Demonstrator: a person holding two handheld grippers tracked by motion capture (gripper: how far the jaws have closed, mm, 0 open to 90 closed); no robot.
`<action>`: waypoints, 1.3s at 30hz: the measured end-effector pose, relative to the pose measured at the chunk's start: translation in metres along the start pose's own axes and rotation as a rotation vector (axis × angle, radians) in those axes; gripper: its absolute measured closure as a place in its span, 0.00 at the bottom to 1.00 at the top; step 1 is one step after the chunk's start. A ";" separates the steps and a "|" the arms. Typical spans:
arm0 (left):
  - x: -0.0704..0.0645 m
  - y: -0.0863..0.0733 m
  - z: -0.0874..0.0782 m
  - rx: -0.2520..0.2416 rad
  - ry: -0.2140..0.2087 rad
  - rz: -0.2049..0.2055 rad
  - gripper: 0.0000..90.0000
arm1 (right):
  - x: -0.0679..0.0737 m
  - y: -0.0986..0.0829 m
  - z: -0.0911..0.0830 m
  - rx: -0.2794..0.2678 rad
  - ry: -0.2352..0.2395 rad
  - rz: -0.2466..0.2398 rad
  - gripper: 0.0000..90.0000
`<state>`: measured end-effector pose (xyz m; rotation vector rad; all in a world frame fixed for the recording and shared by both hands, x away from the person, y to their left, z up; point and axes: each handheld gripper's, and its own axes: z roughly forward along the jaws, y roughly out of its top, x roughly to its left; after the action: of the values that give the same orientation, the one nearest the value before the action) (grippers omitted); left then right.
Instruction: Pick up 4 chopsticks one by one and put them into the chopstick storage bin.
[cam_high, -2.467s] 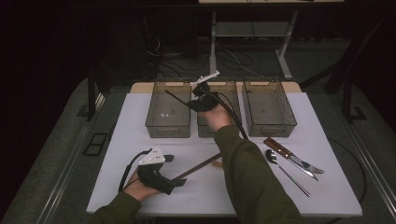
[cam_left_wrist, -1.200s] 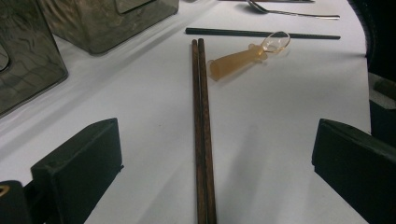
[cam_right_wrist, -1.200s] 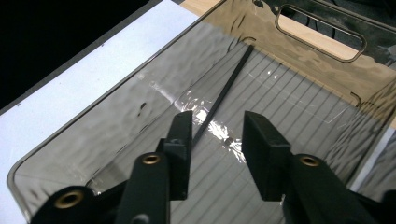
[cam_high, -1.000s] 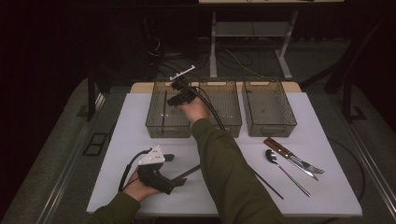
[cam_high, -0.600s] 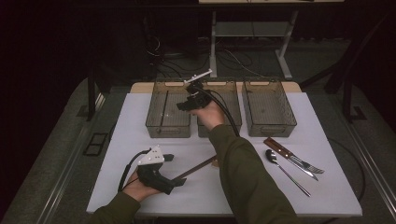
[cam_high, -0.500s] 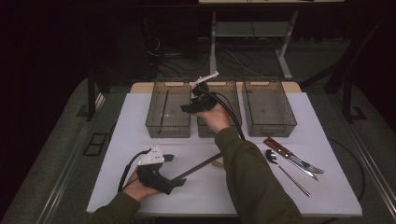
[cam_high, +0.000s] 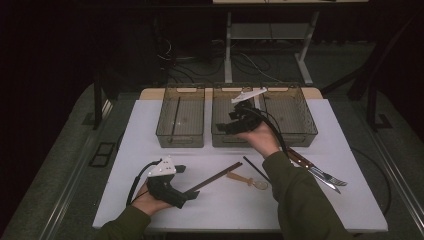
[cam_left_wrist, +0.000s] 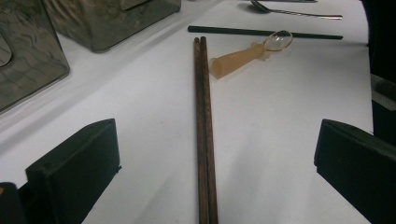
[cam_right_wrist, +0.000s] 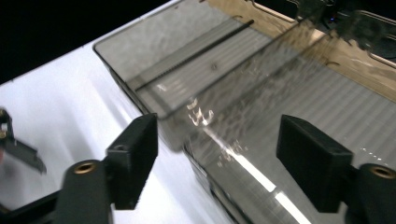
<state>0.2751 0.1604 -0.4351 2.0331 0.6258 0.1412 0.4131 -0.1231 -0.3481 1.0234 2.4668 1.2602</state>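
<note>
Right claw (cam_high: 231, 121) hovers spread over the middle bin (cam_high: 222, 137); left claw (cam_high: 187, 192) spread astride brown chopsticks (cam_left_wrist: 203, 130)

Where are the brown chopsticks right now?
In the left gripper view, the brown chopsticks lie on the white table between the open left gripper, beside a small spoon.

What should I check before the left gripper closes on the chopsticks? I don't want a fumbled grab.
1. Left gripper jaws open: ok.
2. Chopsticks between the jaws, centred: ok.
3. Chopsticks lying together, flat on the table: ok.
4. Small spoon apart from the grip spot: ok; it lies beside the far tips.
5. Right gripper out of the way, over the middle bin, open: ok.
6. Jaws low enough to pinch: cannot tell.
</note>
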 end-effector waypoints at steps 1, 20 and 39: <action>0.000 0.000 0.000 0.004 0.003 0.003 0.00 | 0.000 -0.003 -0.004 0.003 -0.001 0.008 0.29; 0.001 -0.001 0.000 0.011 0.013 0.003 0.00 | -0.009 -0.078 -0.054 -0.009 0.001 0.010 0.28; 0.000 -0.001 0.000 0.018 0.015 0.007 0.00 | -0.006 -0.154 -0.103 0.042 -0.026 0.034 0.44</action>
<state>0.2745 0.1604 -0.4358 2.0534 0.6314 0.1560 0.2953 -0.2543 -0.4039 1.0897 2.4764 1.2012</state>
